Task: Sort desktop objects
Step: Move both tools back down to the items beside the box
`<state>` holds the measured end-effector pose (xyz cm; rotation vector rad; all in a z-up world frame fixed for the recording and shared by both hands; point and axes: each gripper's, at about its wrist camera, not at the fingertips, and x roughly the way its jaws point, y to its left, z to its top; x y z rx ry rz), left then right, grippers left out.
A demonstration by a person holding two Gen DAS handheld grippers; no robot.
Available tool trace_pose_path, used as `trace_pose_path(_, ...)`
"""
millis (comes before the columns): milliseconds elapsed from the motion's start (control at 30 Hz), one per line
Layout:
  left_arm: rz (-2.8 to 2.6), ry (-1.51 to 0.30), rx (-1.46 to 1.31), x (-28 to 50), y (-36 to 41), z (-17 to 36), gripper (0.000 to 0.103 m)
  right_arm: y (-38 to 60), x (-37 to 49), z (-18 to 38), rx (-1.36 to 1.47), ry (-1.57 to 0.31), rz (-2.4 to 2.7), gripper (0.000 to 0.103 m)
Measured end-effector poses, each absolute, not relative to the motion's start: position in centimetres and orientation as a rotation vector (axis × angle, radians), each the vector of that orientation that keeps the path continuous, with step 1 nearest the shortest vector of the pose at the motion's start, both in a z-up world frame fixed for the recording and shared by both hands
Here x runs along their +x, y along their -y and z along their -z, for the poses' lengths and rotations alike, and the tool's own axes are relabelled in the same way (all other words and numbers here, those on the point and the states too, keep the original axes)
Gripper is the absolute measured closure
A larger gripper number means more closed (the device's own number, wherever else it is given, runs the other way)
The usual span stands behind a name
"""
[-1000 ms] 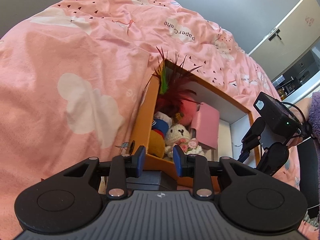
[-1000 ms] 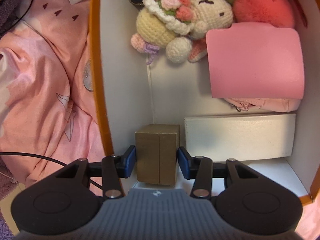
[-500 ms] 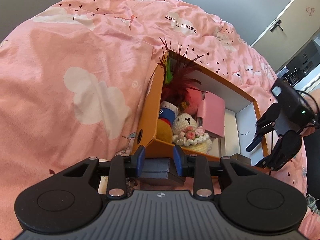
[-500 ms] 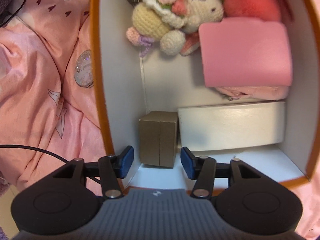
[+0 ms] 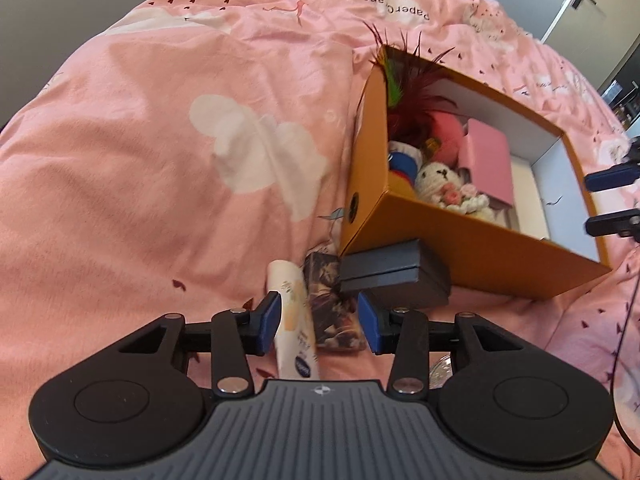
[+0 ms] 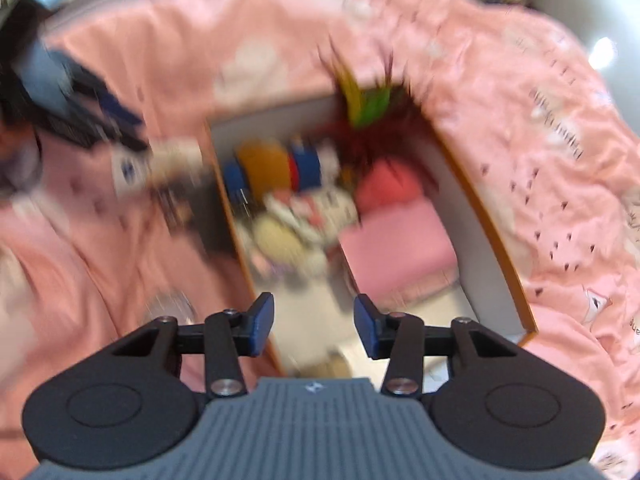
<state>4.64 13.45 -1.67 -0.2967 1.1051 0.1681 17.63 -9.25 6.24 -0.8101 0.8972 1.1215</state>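
**Crowded pickup beside a box that is already filling up**

The biggest risk lies in the orange box (image 5: 472, 240), which sits on the pink quilt (image 5: 160, 160) and sinks into the soft bedding. Its far end is packed with a feather toy (image 5: 412, 92), a pink pompom (image 5: 444, 136), a crocheted bunny (image 5: 436, 178) and a pink case (image 5: 490, 164), so a careless drop could land on top of them or bounce out. A push on the wall could also tip or slide the box.

Next is the clutter outside it. A black hinged case (image 5: 394, 280) lies against the box's near wall, a dark patterned card box (image 5: 332, 304) is just beside it, and a cream tube (image 5: 294, 328) touches that. The left gripper (image 5: 318, 322) hangs over the tube and the card box, its jaws opening and gripping nothing. Both items fall in the gap between the pads. I judge that closing here could pinch two things at once, or squeeze the tube so that it slips sideways.

The right gripper (image 6: 314, 326) is empty above the box's open near end, with its jaws narrowing on nothing. Its view is heavily smeared, so fine detail there cannot be trusted. A cable (image 5: 624, 332) trails across the quilt on the right and could snag.
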Motion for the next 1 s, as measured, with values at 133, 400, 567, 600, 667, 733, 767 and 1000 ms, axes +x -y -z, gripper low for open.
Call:
trace_pose_path(133,-0.158,-1.116,-0.271,4.3,-13.2,1.4,0.054,8.9,13.6,-7.1,-0.717,-0.797,-1.133,0.056)
trace_pose_path(400,-0.170,-1.141,-0.195,4.0,-12.4,1.8,0.051,7.4,8.7,-4.2,-0.547,-0.774,-1.081,0.056)
trace_pose_path(567,-0.129,-1.115,-0.179,4.0,-11.9,2.1,0.051,5.7,6.9,-0.3,-0.541,-0.712,-0.983,0.056)
trace_pose_path(600,-0.128,-1.118,-0.176,4.1,-11.7,2.3,0.051,5.3,6.5,0.4,-0.560,-0.698,-0.961,0.058)
trace_pose_path(667,-0.134,-1.114,-0.160,4.3,-11.3,2.4,0.053,4.4,6.1,2.1,-0.593,-0.675,-0.904,0.058)
trace_pose_path(733,-0.134,-1.094,-0.131,4.3,-10.9,2.4,0.056,3.6,5.9,3.6,-0.611,-0.666,-0.843,0.058)
trace_pose_path(767,-0.129,-1.083,-0.119,4.4,-10.6,2.4,0.057,3.3,5.9,4.3,-0.610,-0.670,-0.822,0.059)
trace_pose_path(1000,-0.069,-1.029,-0.088,5.9,-9.0,2.8,0.061,2.4,5.2,6.4,-0.651,-0.641,-0.789,0.059)
